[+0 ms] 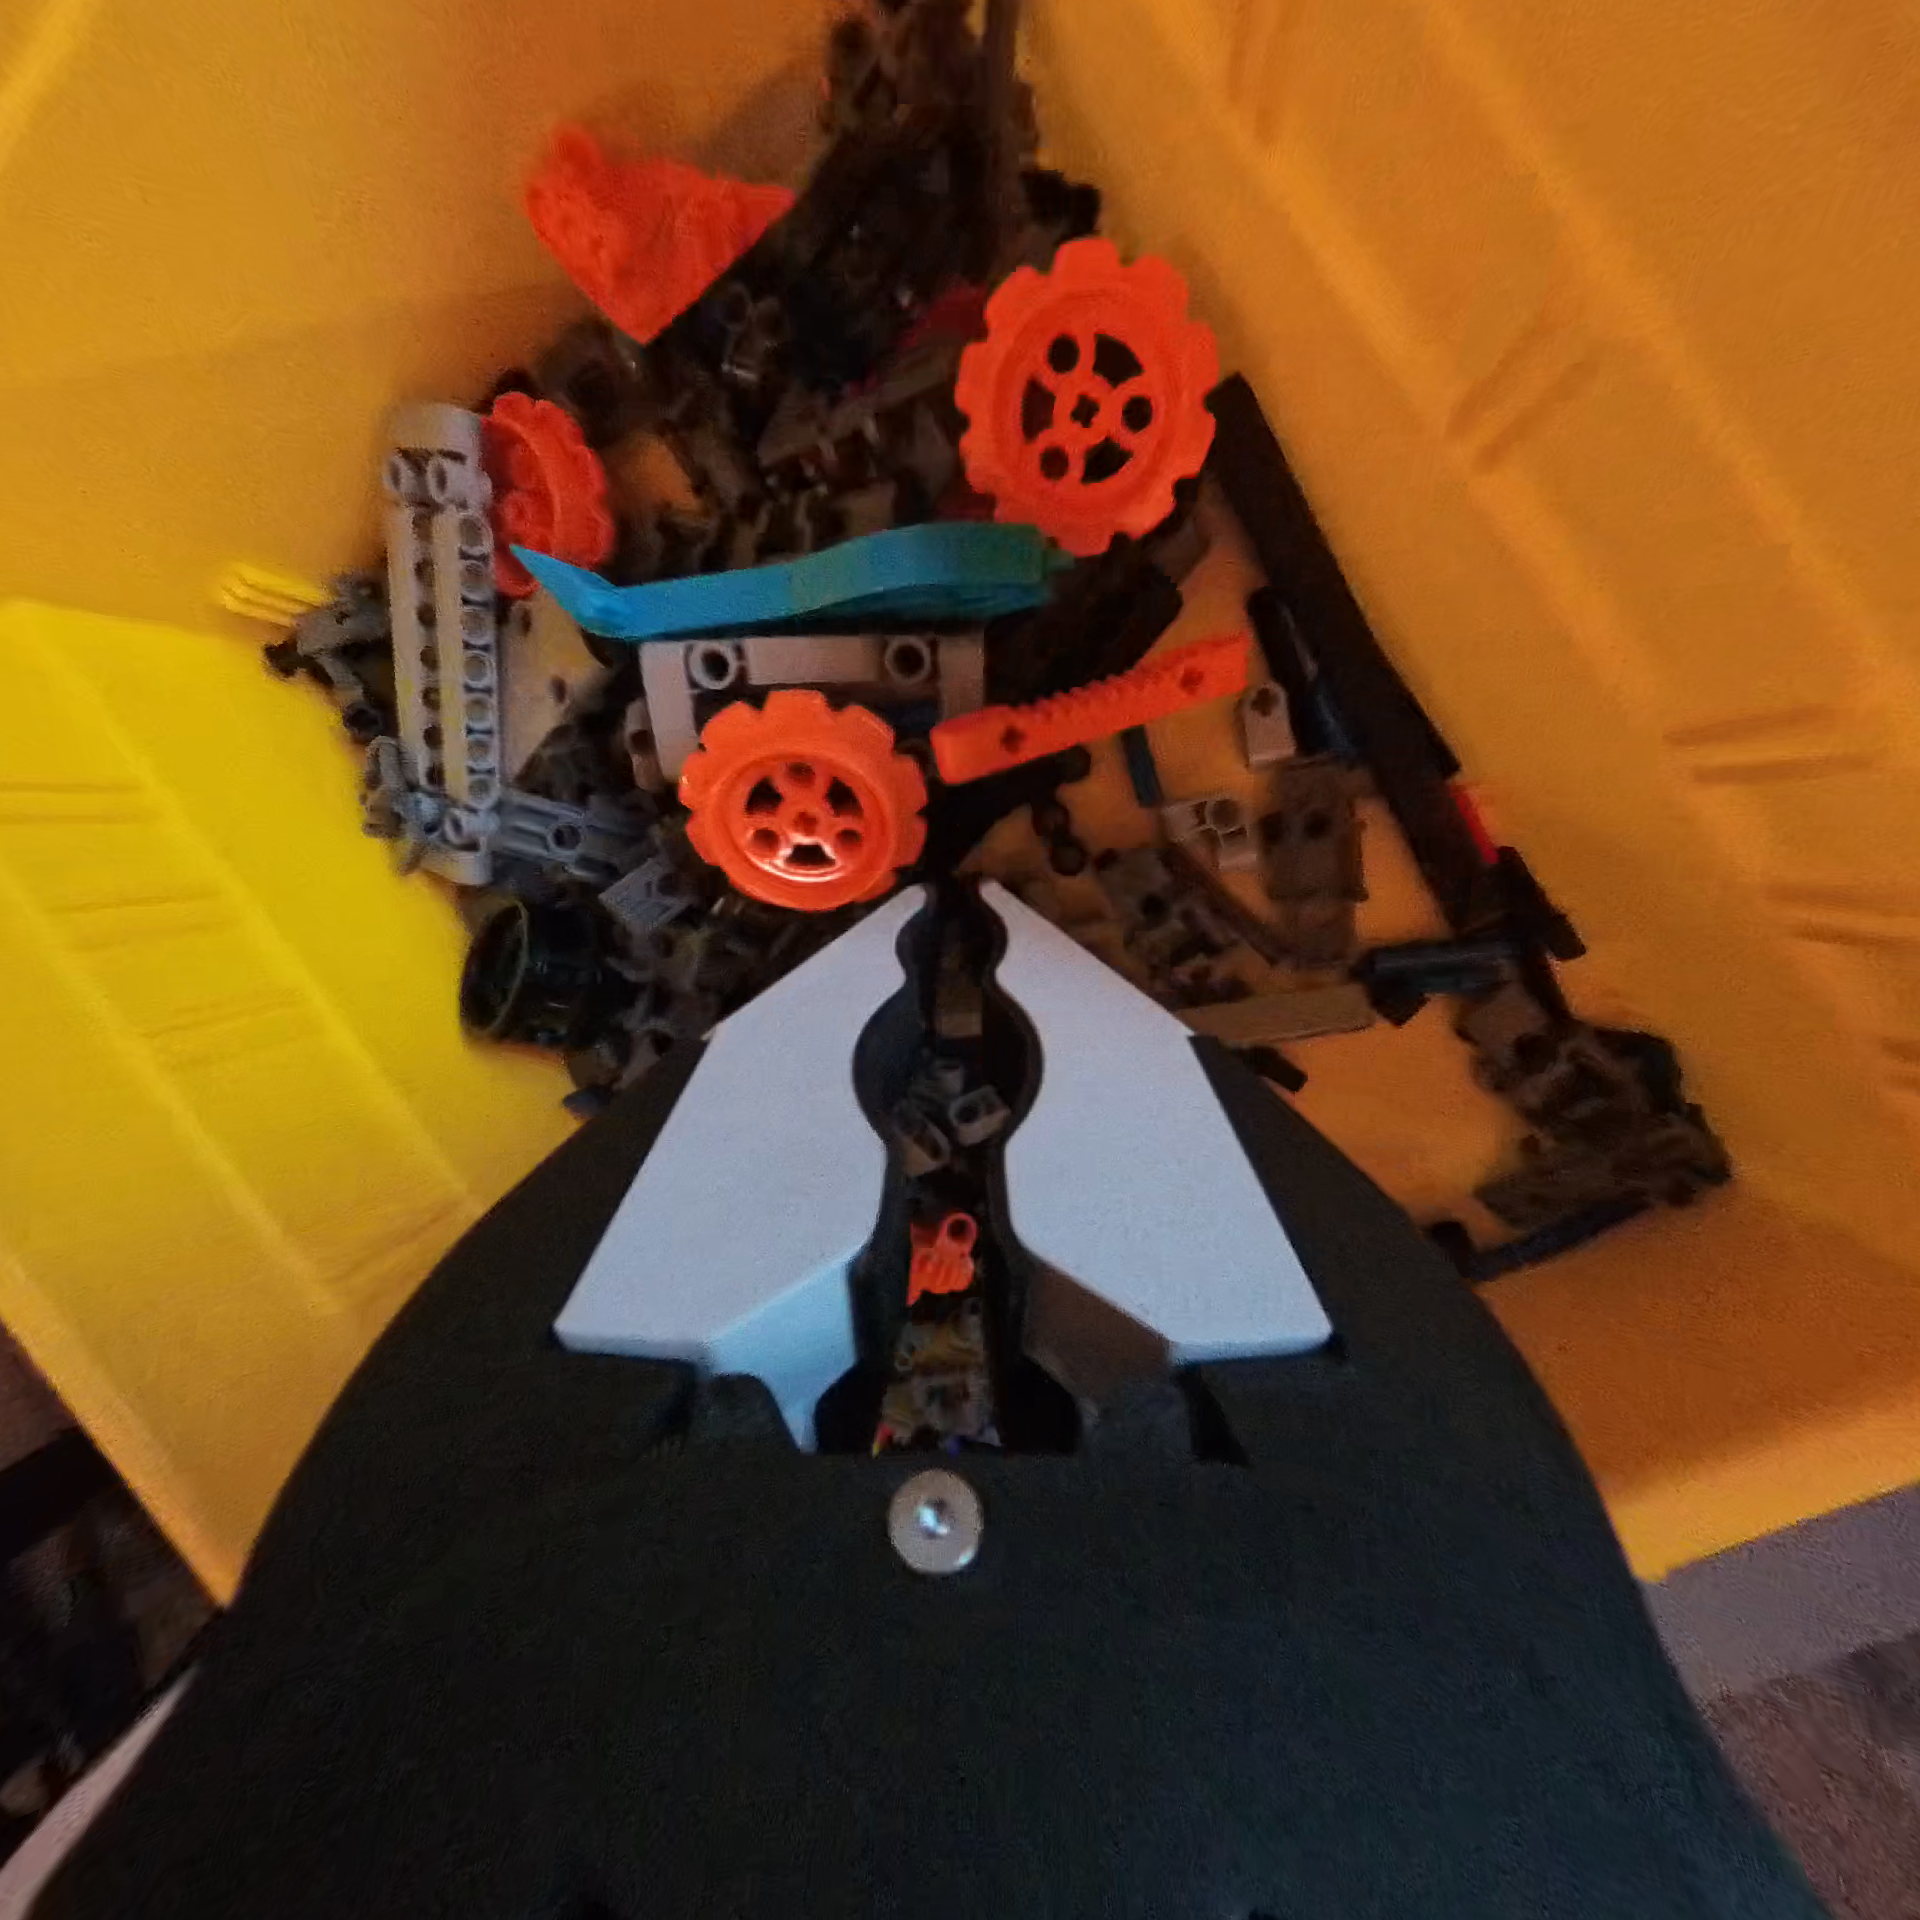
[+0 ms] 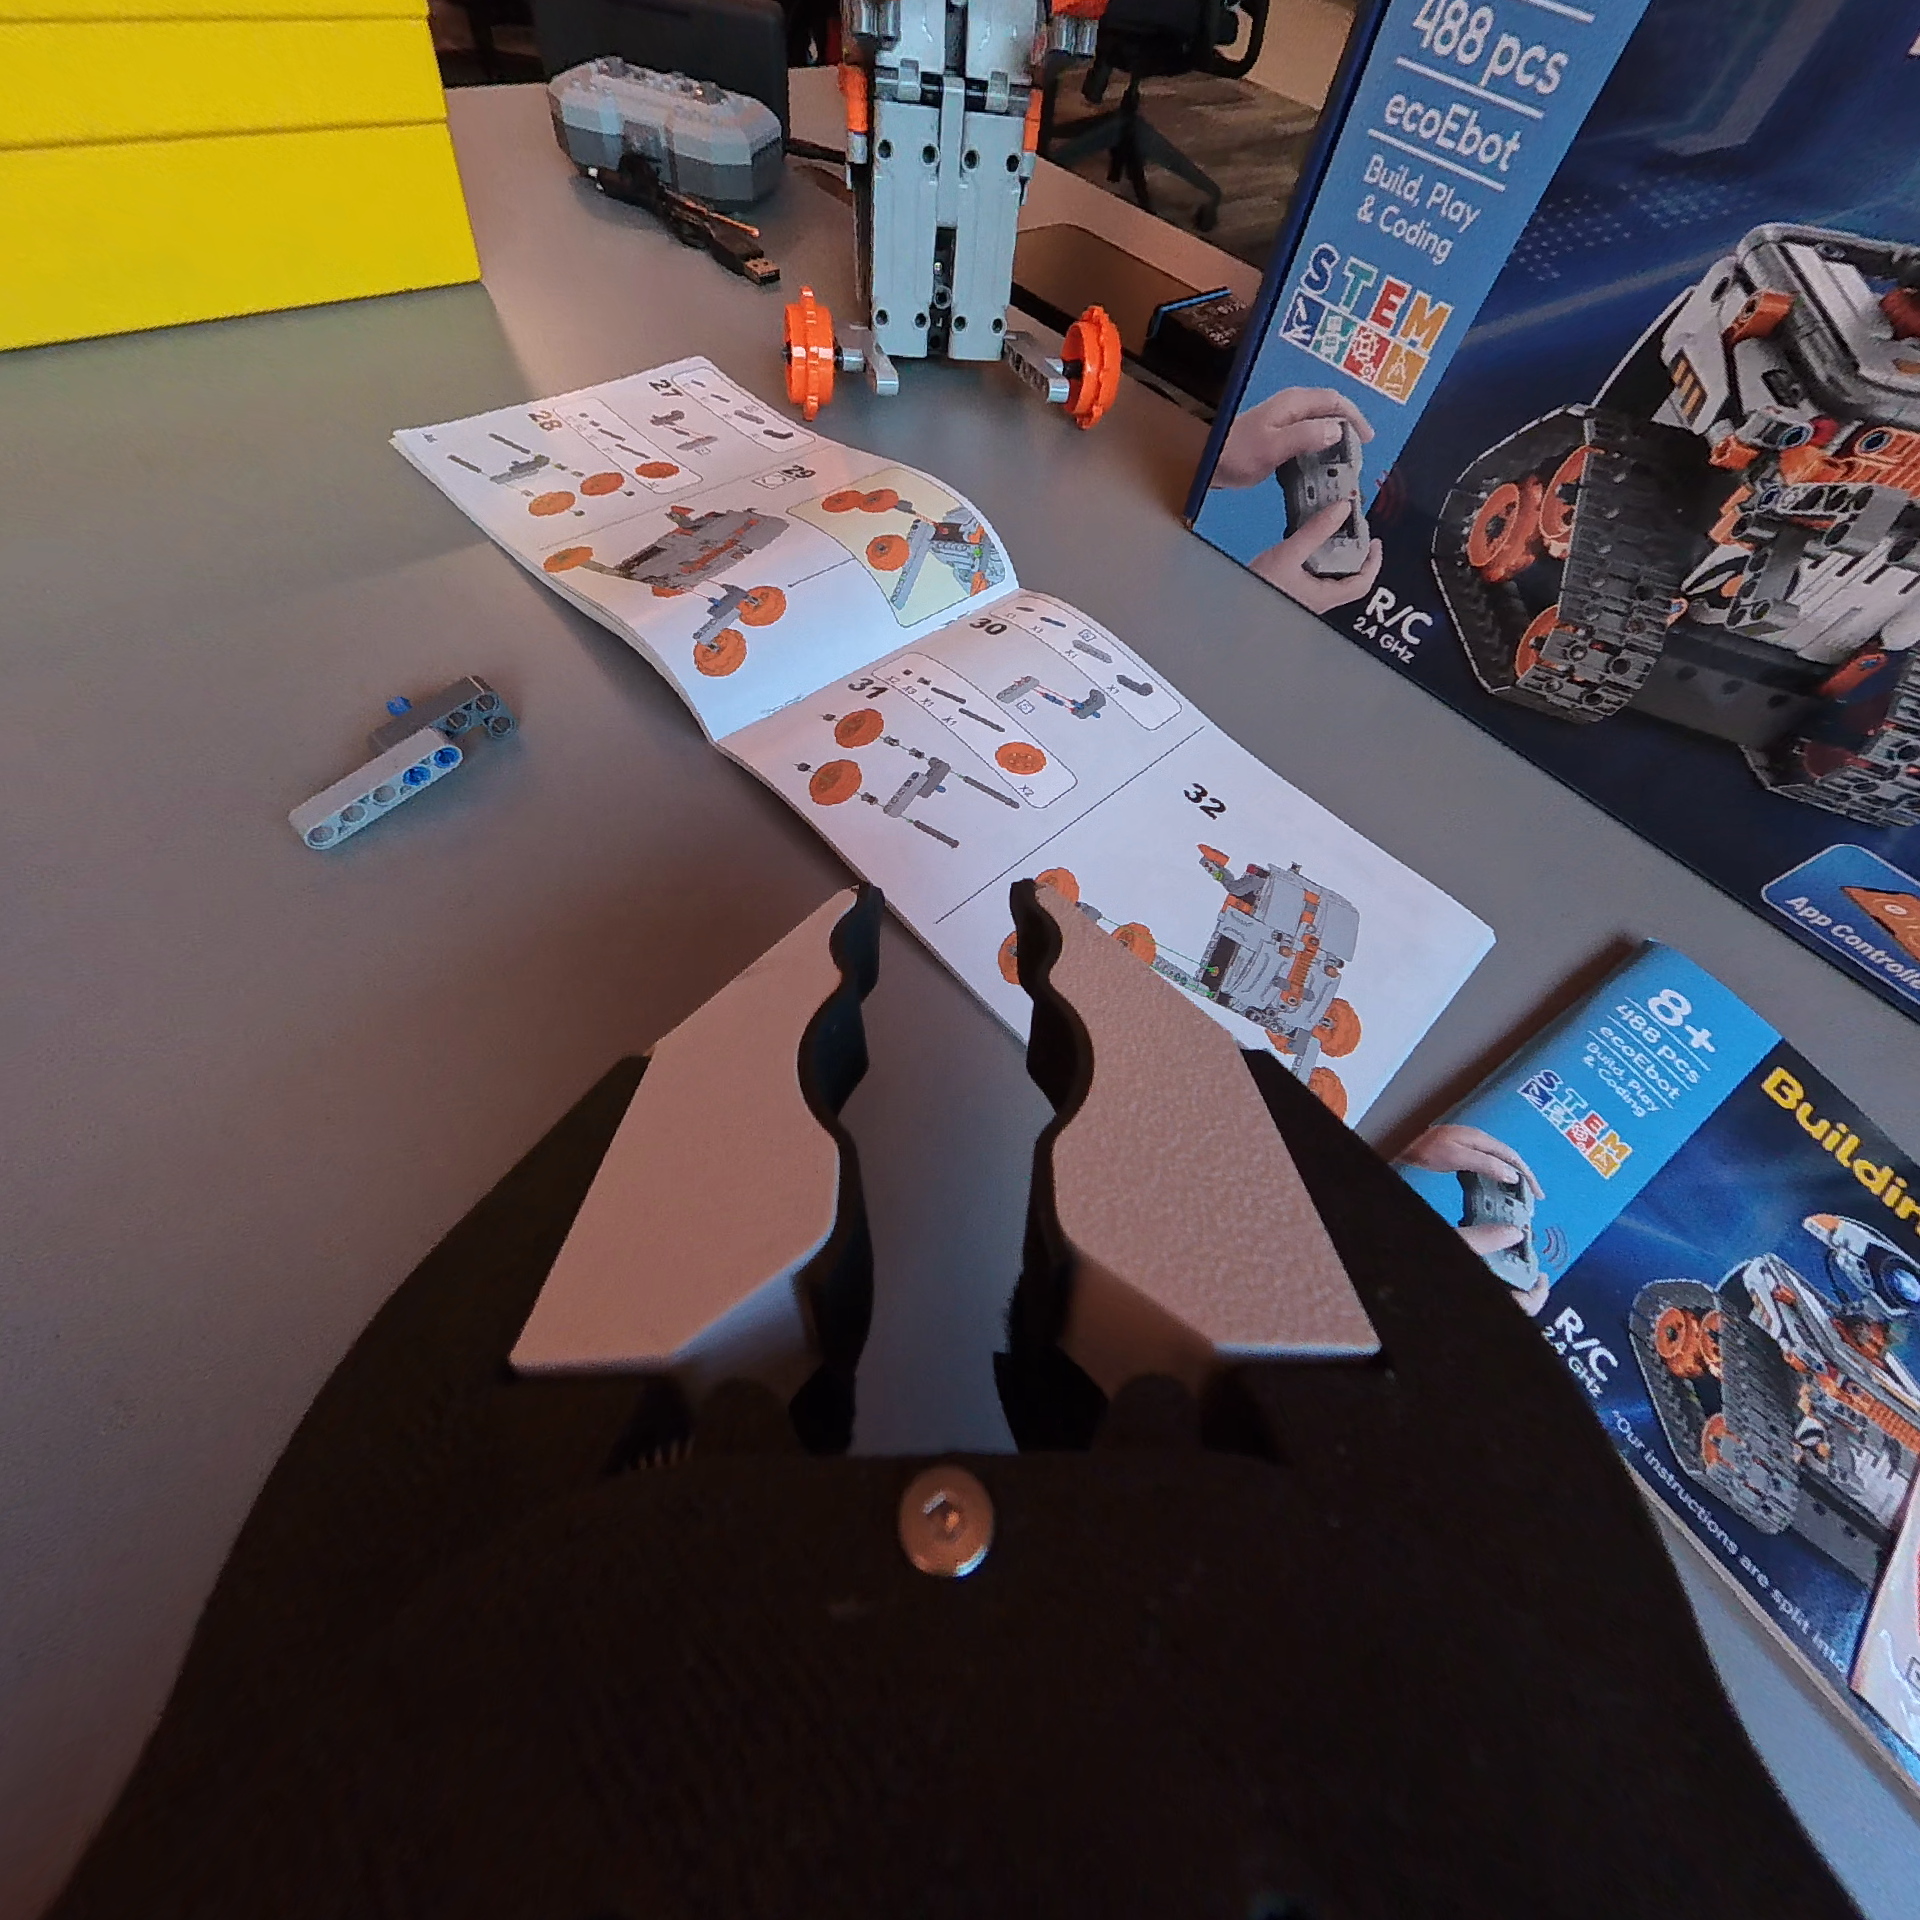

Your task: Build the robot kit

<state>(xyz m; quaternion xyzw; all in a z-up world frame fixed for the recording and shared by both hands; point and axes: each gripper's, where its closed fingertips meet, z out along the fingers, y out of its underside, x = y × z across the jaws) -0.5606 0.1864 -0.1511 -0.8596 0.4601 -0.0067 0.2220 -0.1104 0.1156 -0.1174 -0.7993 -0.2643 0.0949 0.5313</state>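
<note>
While left tool [image 1: 951, 894] sits near-closed, empty, in yellow bin [image 1: 1455, 416], right tool [image 2: 945, 899] gapes empty over booklet [image 2: 935, 727].

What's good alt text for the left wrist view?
The left gripper, nearly closed and holding nothing, points into a yellow bin of building-kit parts. Nearest its tips lies an orange toothed wheel, among grey beams and a teal strip.
</note>
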